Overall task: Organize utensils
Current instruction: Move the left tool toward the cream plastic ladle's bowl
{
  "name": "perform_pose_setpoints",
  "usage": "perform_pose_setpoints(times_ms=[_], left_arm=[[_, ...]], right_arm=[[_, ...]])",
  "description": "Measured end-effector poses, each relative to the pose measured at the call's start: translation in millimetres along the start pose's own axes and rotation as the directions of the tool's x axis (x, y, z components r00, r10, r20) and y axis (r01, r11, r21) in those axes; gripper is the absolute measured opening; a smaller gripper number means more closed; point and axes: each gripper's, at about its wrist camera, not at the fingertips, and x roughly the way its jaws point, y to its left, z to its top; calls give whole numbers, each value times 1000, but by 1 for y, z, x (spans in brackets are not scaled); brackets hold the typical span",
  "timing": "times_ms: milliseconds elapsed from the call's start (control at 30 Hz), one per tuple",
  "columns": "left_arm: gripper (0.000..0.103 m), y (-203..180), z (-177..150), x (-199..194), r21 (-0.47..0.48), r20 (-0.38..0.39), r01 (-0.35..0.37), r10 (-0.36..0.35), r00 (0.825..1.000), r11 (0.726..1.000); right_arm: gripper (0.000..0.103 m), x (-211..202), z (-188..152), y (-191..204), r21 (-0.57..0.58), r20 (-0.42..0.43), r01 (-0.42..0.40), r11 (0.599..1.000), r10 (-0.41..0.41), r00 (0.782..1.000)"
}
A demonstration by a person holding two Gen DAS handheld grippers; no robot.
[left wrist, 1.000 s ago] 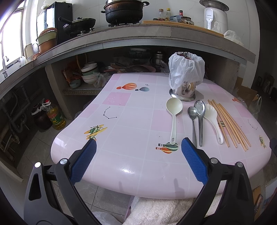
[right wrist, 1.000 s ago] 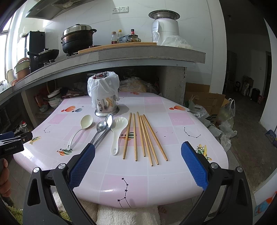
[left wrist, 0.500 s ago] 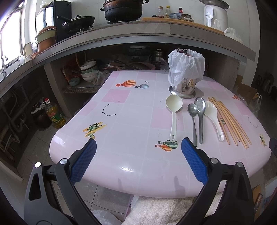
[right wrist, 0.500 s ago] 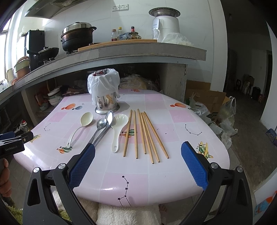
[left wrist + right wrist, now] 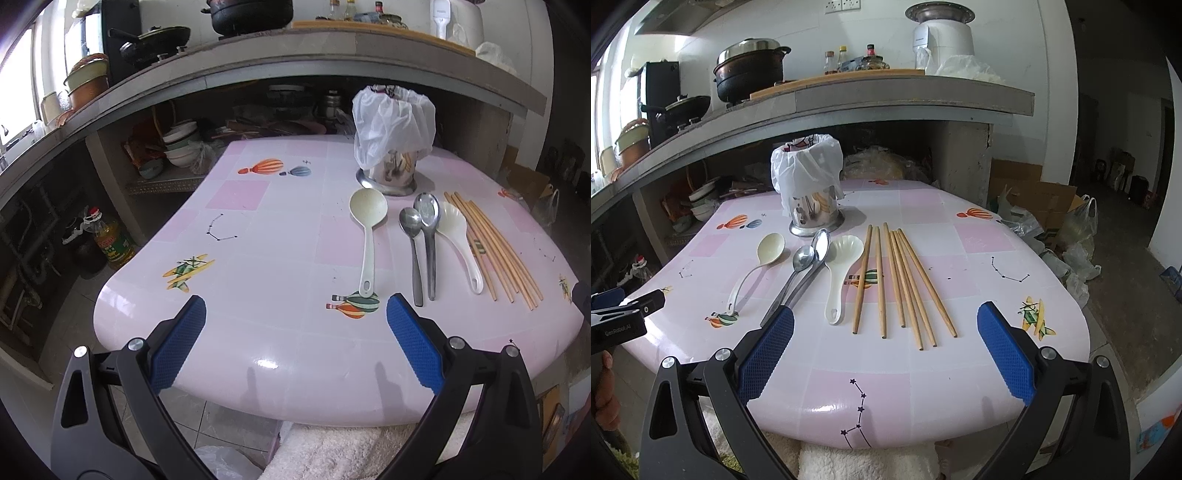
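On the pink table [image 5: 280, 229] lie a cream ladle [image 5: 367, 236], two steel spoons [image 5: 421, 243], a white rice paddle [image 5: 460, 243] and several wooden chopsticks [image 5: 495, 251], side by side. Behind them stands a steel utensil holder with a white plastic bag over its top [image 5: 393, 144]. The same row shows in the right wrist view: ladle [image 5: 753, 269], spoons [image 5: 801, 273], paddle [image 5: 840, 273], chopsticks [image 5: 901, 284], holder [image 5: 809, 184]. My left gripper [image 5: 295, 314] and right gripper [image 5: 886, 325] are both open and empty, above the table's near edge.
A concrete counter [image 5: 886, 96] with pots and bottles overhangs the table's far side. Bowls and dishes [image 5: 181, 144] sit on shelves under it. An oil bottle [image 5: 110, 243] stands on the floor at left. Boxes and bags [image 5: 1052, 221] lie at right. A white towel [image 5: 868, 461] lies under the front edge.
Both grippers have moved slightly towards the table and stayed open. Nothing on the table has moved.
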Motion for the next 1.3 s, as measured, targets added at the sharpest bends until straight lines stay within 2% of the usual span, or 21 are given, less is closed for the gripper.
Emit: perform_pose_setpoints(times_ms=[233, 367, 633, 700, 867, 933, 1033, 1200, 1300], left_arm=[[95, -14, 5, 23, 46, -66, 33, -30, 997, 998], [95, -19, 8, 34, 60, -71, 69, -65, 995, 996], [95, -26, 17, 63, 79, -126, 164, -153, 980, 983], [95, -28, 18, 69, 80, -143, 204, -191, 971, 976], [95, -30, 22, 74, 73, -128, 265, -255, 958, 961], [95, -30, 23, 76, 51, -128, 298, -290, 949, 953], [95, -28, 24, 82, -17, -131, 364, -363, 922, 931], [95, -30, 21, 88, -82, -151, 413, -421, 894, 907], [95, -29, 18, 91, -125, -155, 452, -467, 870, 883]], right_arm=[[97, 20, 8, 3, -6, -31, -11, 1000, 10, 999], [97, 33, 12, 7, -27, -39, -18, 999, 17, 999], [97, 61, 14, 12, -6, -82, -5, 1000, 4, 997], [97, 66, 14, 12, 3, -80, 1, 1000, -1, 997], [97, 77, 15, 12, 7, -67, 22, 1000, -21, 998], [97, 79, 17, 13, -3, -49, 32, 999, -32, 998], [97, 82, 22, 17, -37, -23, 37, 999, -38, 999], [97, 87, 26, 28, -96, 2, 46, 994, -46, 999], [97, 91, 28, 35, -116, 6, 23, 993, -23, 1000]])
